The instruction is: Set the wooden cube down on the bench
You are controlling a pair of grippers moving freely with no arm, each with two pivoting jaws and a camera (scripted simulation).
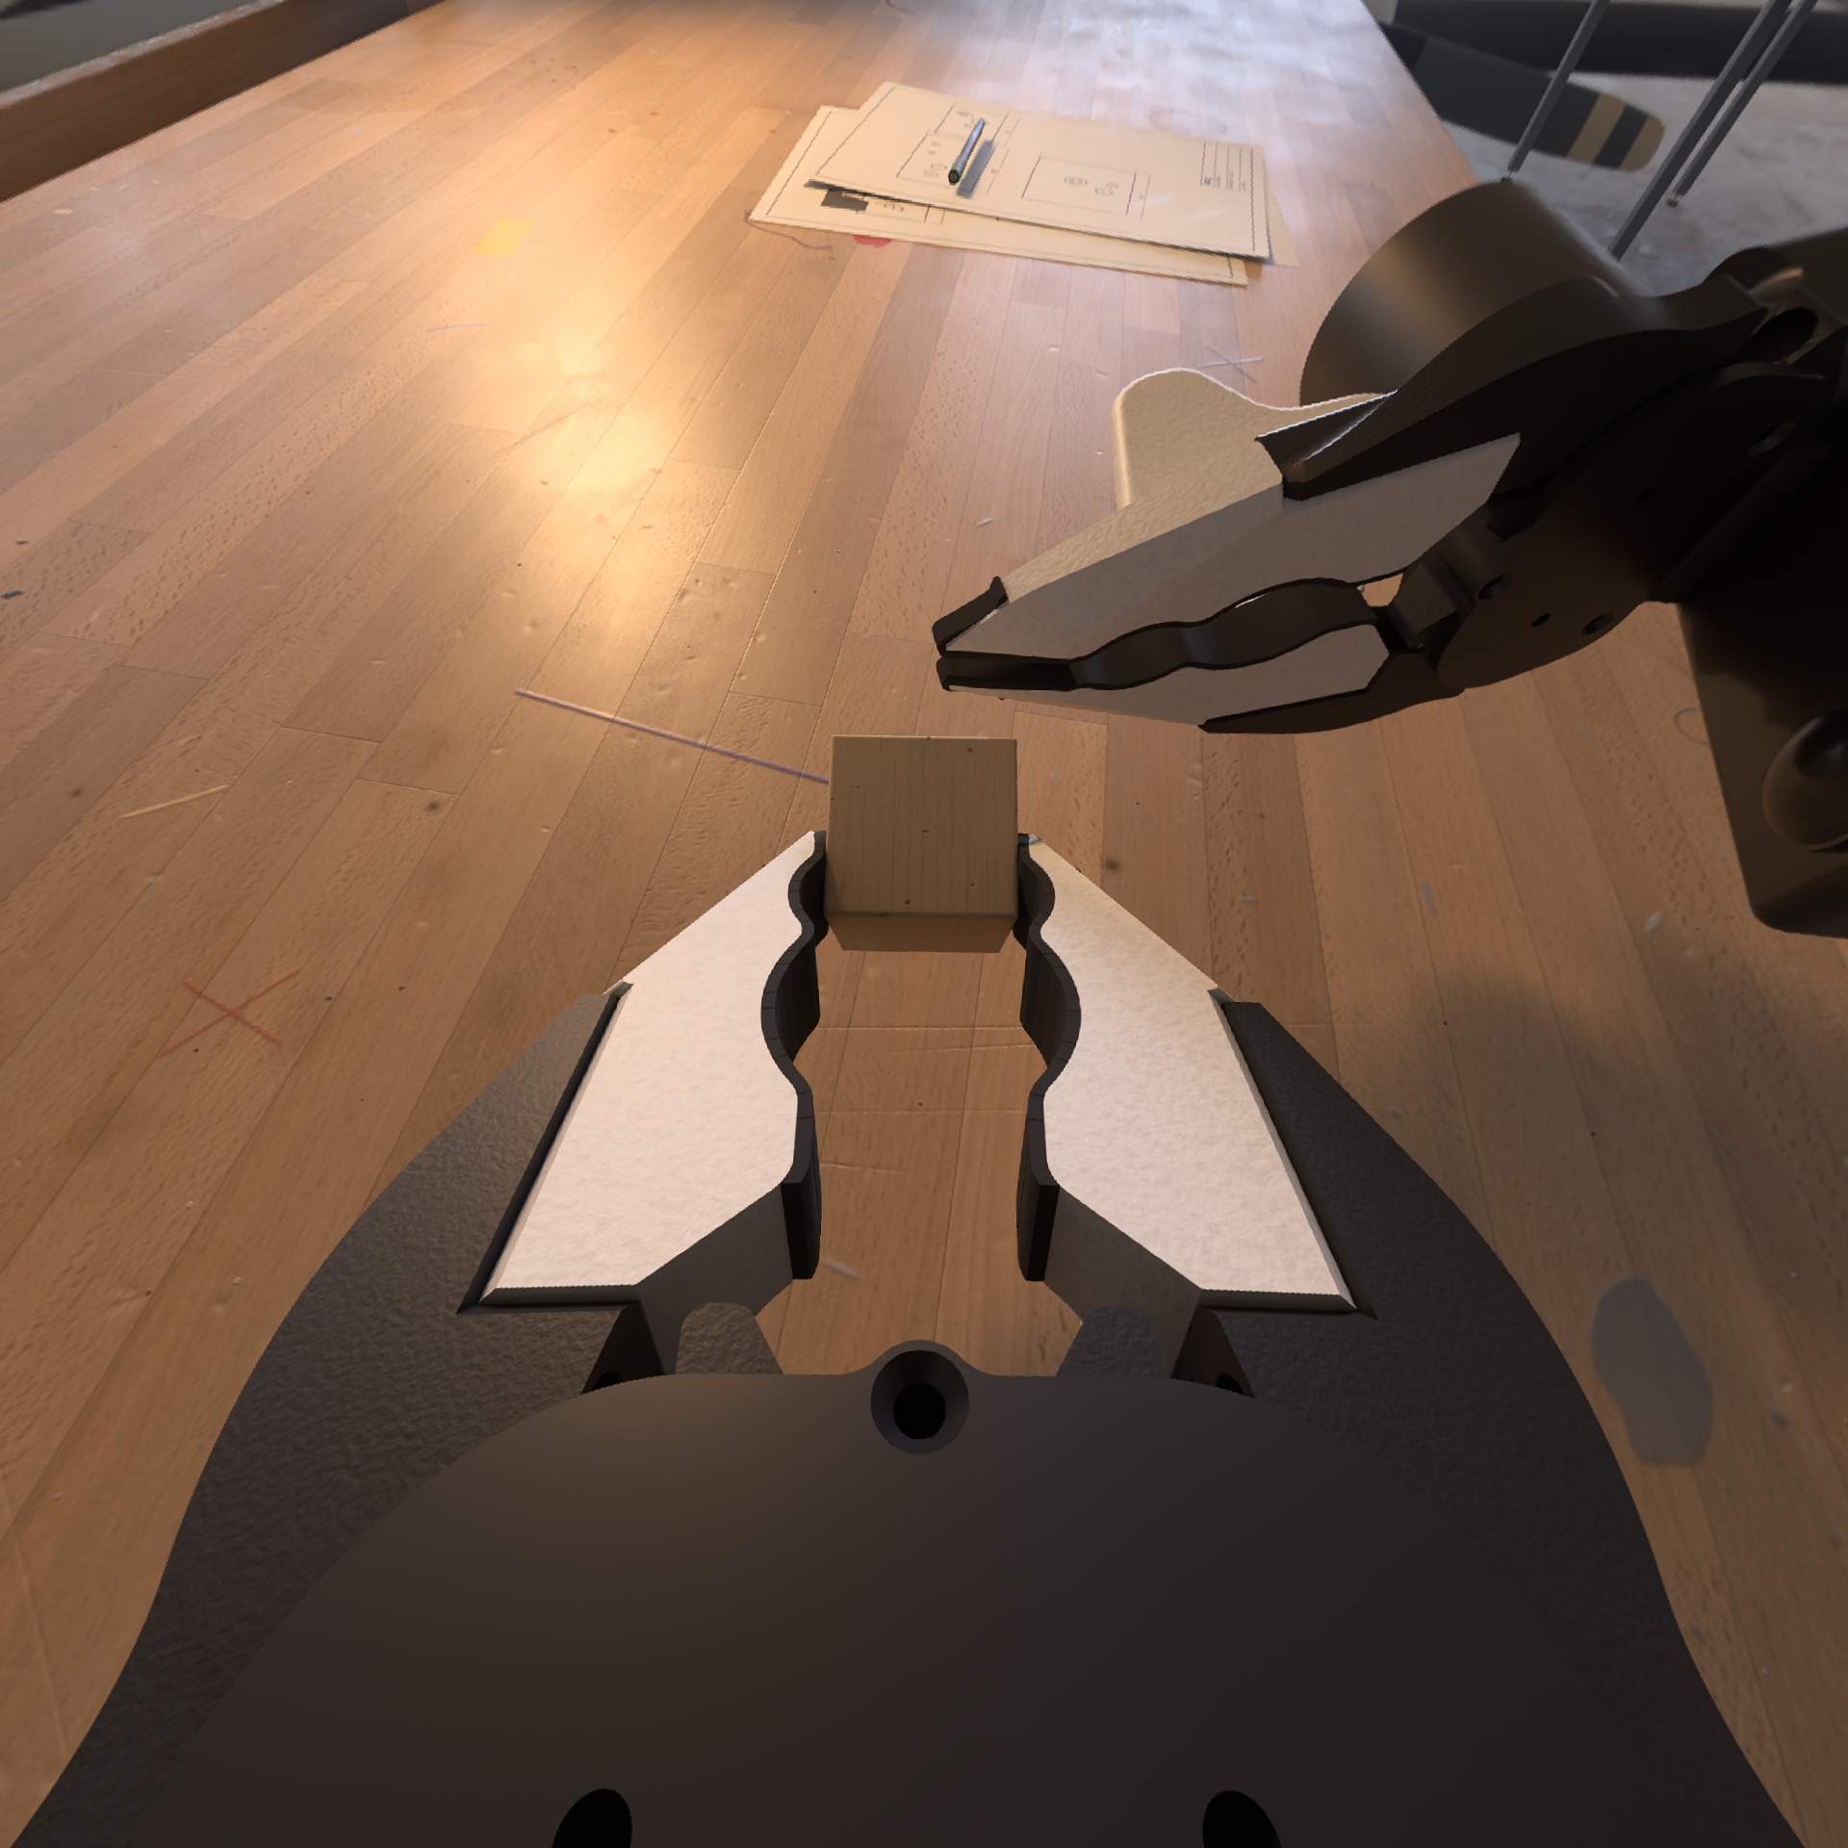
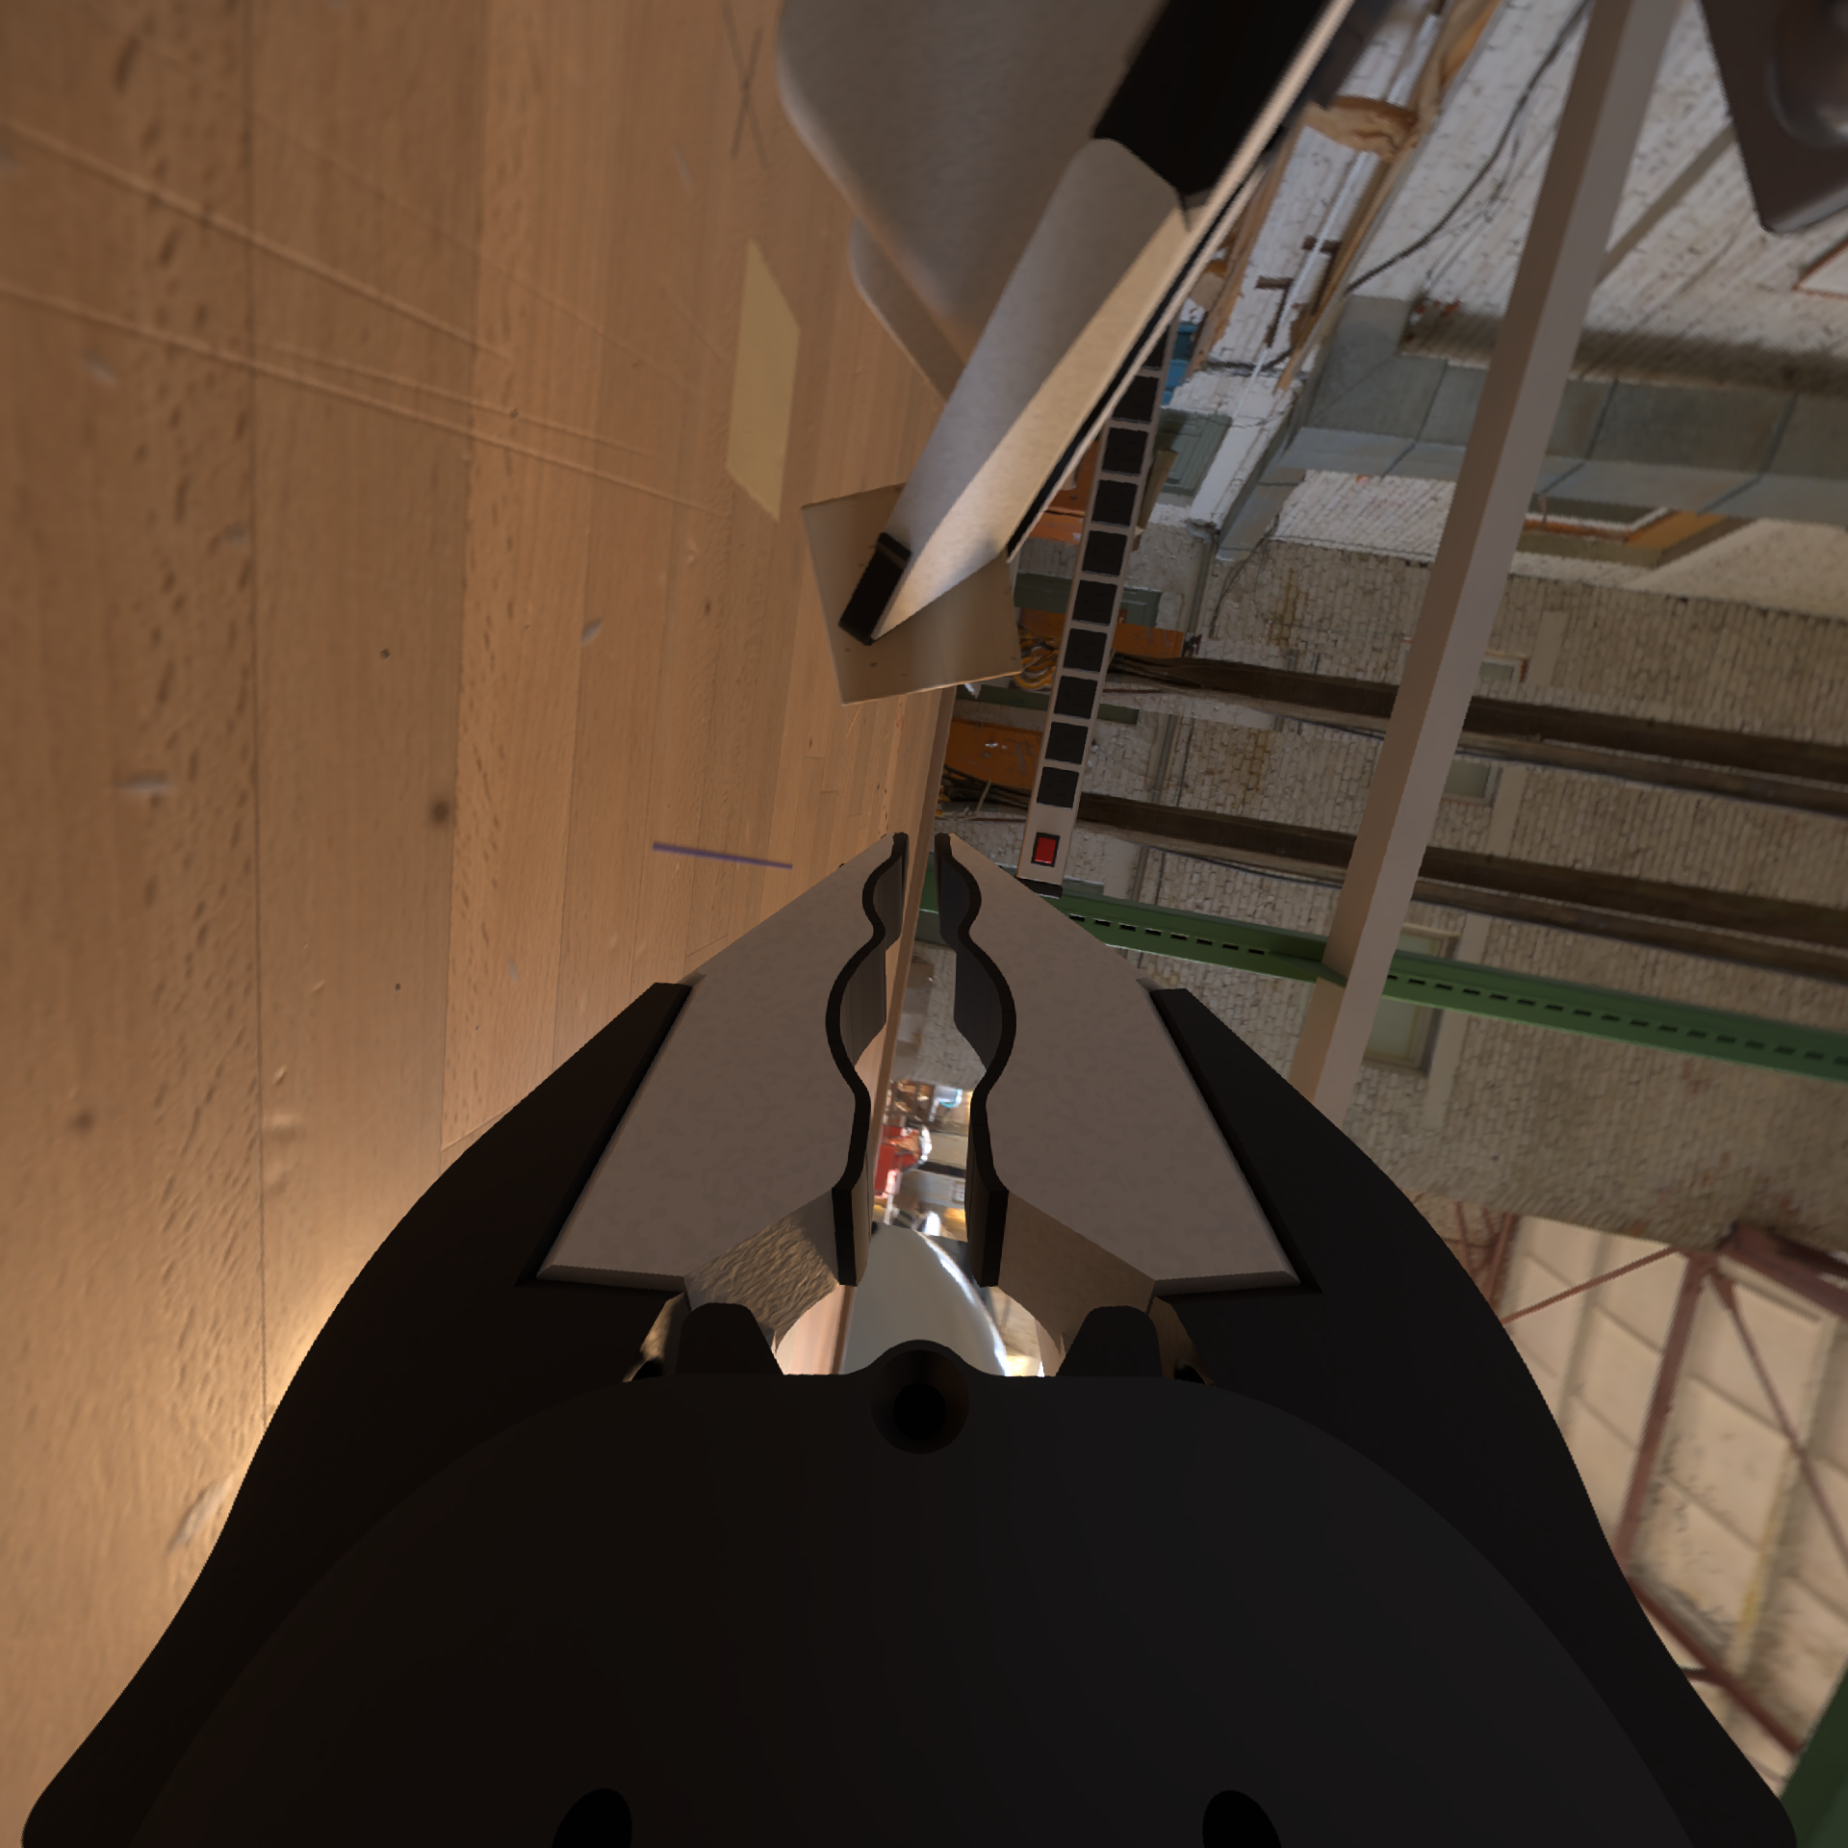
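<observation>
The wooden cube (image 1: 920,830) sits between the fingertips of my left gripper (image 1: 920,872), which is shut on it over the wooden bench (image 1: 500,520). I cannot tell whether the cube touches the bench. My right gripper (image 2: 918,850) is shut and empty, rolled on its side. In the left wrist view the right gripper (image 1: 945,655) hovers just beyond and to the right of the cube, tips pointing left. In the right wrist view the cube (image 2: 900,660) and a left finger (image 2: 1000,450) show ahead and above my tips.
A stack of drawing sheets (image 1: 1100,215) with a pen (image 1: 968,155) lies far ahead on the bench. A yellow note (image 1: 503,237) and a red cross mark (image 1: 232,1010) are to the left. The bench's right edge (image 1: 1440,110) is close. A power strip (image 2: 1090,640) hangs beyond.
</observation>
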